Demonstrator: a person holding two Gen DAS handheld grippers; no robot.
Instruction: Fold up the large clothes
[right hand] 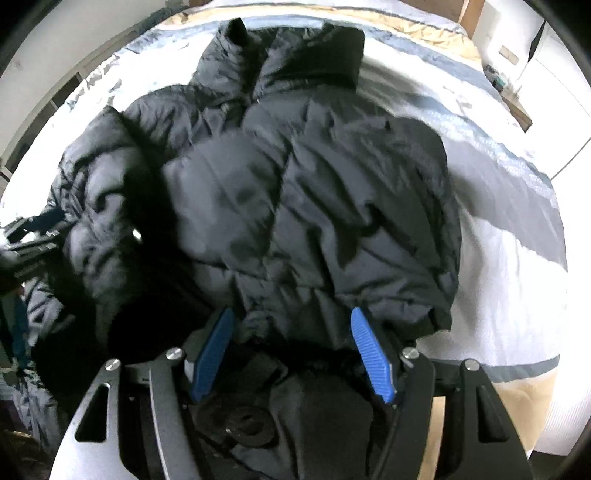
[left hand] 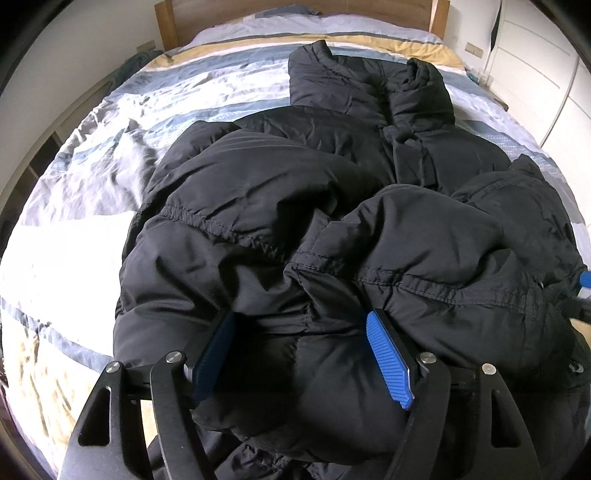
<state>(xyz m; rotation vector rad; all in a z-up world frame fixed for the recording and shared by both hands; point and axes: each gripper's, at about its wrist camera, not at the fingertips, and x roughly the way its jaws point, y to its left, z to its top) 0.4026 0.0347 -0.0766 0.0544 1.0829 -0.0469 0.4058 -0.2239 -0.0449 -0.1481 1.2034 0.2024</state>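
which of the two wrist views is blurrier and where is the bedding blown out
The right wrist view is the blurrier: the black puffer jacket is smeared and the bedding at right glares to blank white. The left wrist view is sharper, stitching readable on the jacket, with only a blown-out white patch at left; both bend the edges of the bed.

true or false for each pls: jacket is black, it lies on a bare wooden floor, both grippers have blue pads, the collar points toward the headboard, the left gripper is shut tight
1. The jacket is black. True.
2. It lies on a bare wooden floor. False: it lies on a striped bed cover.
3. Both grippers have blue pads. True: left gripper, right gripper.
4. The collar points toward the headboard. True.
5. The left gripper is shut tight. False: its jaws stand apart, with puffy fabric between them.
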